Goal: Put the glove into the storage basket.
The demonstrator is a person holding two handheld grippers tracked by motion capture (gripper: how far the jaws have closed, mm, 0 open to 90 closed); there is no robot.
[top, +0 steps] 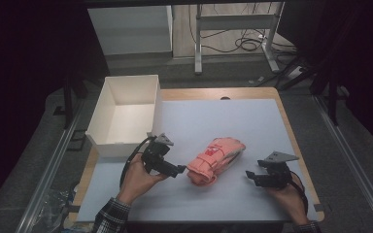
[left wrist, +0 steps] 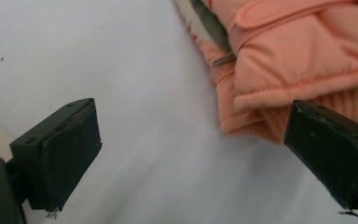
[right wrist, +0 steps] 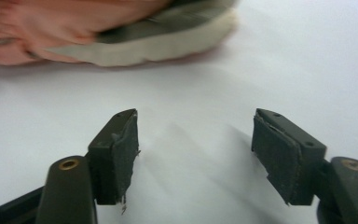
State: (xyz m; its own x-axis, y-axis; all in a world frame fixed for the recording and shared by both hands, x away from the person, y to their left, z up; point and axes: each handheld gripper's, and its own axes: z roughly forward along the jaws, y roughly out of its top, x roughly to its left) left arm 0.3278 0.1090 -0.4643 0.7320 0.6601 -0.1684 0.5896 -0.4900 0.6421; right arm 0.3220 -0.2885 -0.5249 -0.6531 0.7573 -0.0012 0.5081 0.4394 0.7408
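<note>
Pink padded glove [top: 215,160] is what we're working, lying folded on the white table cover [top: 233,121] between our two grippers, held by neither. Left gripper [top: 178,170] has its jaws spread wide; in the left gripper view the pads [left wrist: 70,156] are bare, with only cover between them, and the glove's ribbed cuff [left wrist: 279,121] sits just past the far jaw, close but apparently not pressed. Right gripper [top: 250,175] is also spread with nothing between its pads [right wrist: 121,154]; it points at the glove from the other side, near it but apart. In the right gripper view the glove's pale grey palm side [right wrist: 158,44] lies ahead, blurred. Further out, a white open box [top: 126,114] stands at the table's far left corner, well apart from the glove, seemingly with nothing in it. Wooden table edge [top: 298,150] shows around the cover. Risks, as we judge them: the glove is soft, puffy and layered, so a pinch may catch only the top fold or strap and the bundle could fall open on the lift. A shallow bite on the cuff could slip. Jaws coming in low could snag and drag the cover. A carry to the box might clip its wall.
</note>
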